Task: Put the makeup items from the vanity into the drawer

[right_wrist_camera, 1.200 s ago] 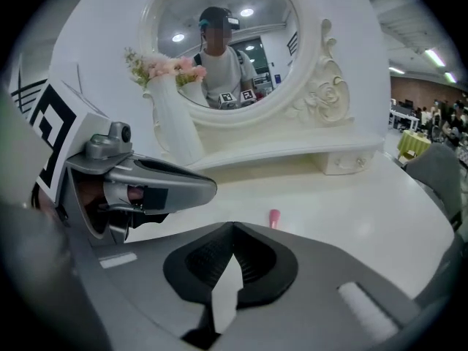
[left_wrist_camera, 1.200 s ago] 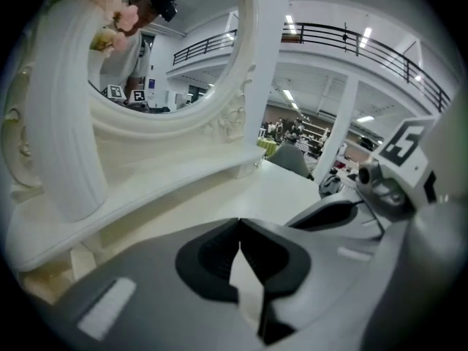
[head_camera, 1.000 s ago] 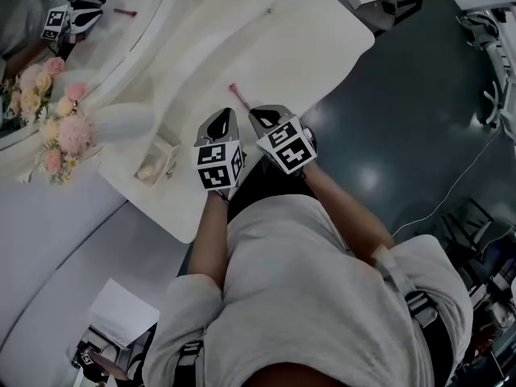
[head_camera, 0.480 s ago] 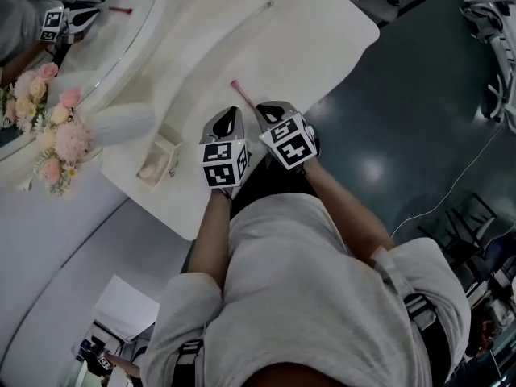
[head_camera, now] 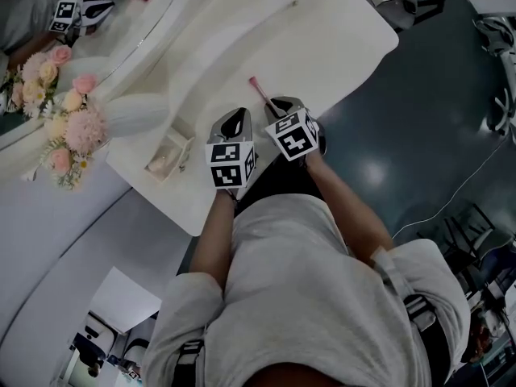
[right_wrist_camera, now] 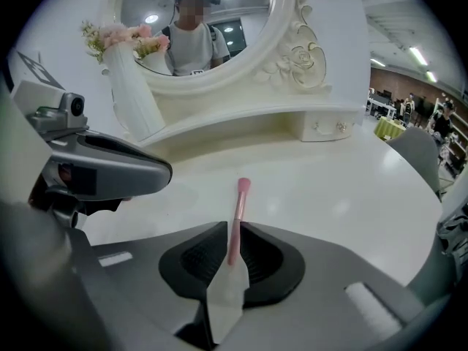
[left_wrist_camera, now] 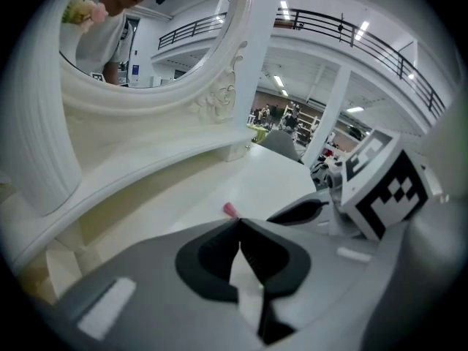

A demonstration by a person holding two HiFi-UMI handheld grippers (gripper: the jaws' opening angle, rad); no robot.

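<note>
When read along the right gripper (right_wrist_camera: 232, 227), shows jaws just eased apart, the pink makeup brush (right_wrist_camera: 238, 212) between them, head pointing far toward the mirror (right_wrist_camera: 241, 20). Appears to lie on the vanity top (head_camera: 339, 39) near its front edge. Leaves contact with the jaws unsettled. Suggests a release or regrip, not a carry. Shows left gripper (left_wrist_camera: 238, 224) just left, pressed together on nothing, probably kept free for the drawer.
</note>
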